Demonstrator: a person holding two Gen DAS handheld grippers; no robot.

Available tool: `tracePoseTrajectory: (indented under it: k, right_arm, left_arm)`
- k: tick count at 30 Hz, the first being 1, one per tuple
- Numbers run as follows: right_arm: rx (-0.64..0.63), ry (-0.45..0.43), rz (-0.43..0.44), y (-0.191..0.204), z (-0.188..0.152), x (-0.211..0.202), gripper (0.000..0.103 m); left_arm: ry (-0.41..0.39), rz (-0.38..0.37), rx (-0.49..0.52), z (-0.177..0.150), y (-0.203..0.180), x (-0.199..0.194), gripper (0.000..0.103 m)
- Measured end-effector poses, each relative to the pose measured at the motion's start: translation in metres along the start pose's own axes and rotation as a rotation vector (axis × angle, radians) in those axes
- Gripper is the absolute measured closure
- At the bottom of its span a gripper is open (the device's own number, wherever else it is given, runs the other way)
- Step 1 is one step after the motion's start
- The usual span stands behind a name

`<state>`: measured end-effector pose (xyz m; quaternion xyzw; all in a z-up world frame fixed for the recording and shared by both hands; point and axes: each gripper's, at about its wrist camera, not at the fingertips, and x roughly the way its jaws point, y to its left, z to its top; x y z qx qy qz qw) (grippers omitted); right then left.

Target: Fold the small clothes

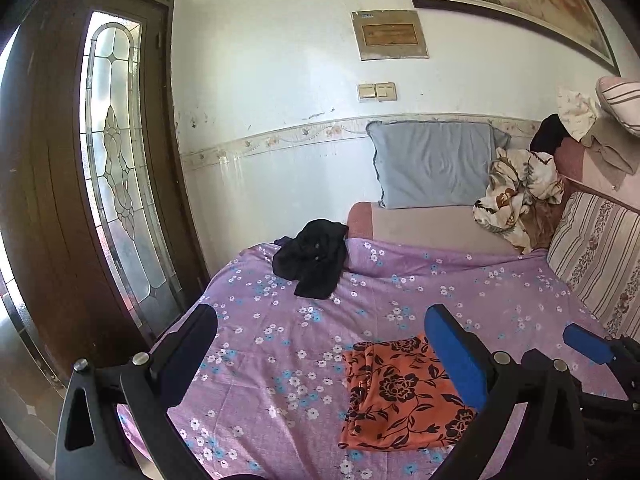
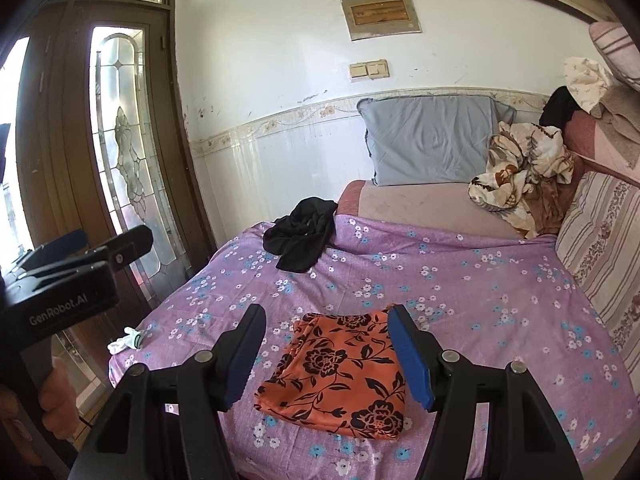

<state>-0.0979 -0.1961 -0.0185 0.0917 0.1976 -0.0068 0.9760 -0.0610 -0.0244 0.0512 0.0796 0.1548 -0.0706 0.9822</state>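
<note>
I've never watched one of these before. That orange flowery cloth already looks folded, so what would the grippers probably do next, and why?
Probably reach toward the black garment. It lies crumpled at the far side of the bed, while the orange cloth already lies flat and squared. Both the left gripper and the right gripper are open and hold nothing, so either seems free to fetch it.

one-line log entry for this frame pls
left tool open, empty | right tool open, empty | orange floral cloth folded flat on purple sheet | black garment crumpled, untouched
</note>
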Motion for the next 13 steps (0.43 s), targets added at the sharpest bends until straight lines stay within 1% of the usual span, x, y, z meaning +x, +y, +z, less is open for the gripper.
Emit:
tracePoseTrajectory:
  k: [6, 8, 10, 12, 13]
  right_arm:
    - [-0.014, 0.014, -0.003, 0.004, -0.003, 0.005, 0.036]
    - [-0.019, 0.021, -0.007, 0.006, -0.004, 0.008, 0.036]
    - [-0.022, 0.028, -0.01, 0.007, -0.005, 0.011, 0.036]
    - [-0.017, 0.038, -0.013, 0.005, -0.007, 0.016, 0.036]
    - [-0.01, 0.046, -0.017, 0.002, -0.007, 0.021, 0.036]
  left_arm:
    - [0.0, -0.021, 0.0, -0.001, 0.003, -0.001, 0.0]
    - [0.0, -0.049, -0.008, -0.002, 0.005, 0.001, 0.0]
    - [0.0, -0.097, -0.034, -0.004, 0.009, 0.004, 0.0]
    - [-0.004, -0.119, -0.053, -0.006, 0.011, 0.011, 0.0]
    - [0.003, -0.115, -0.053, -0.007, 0.011, 0.018, 0.0]
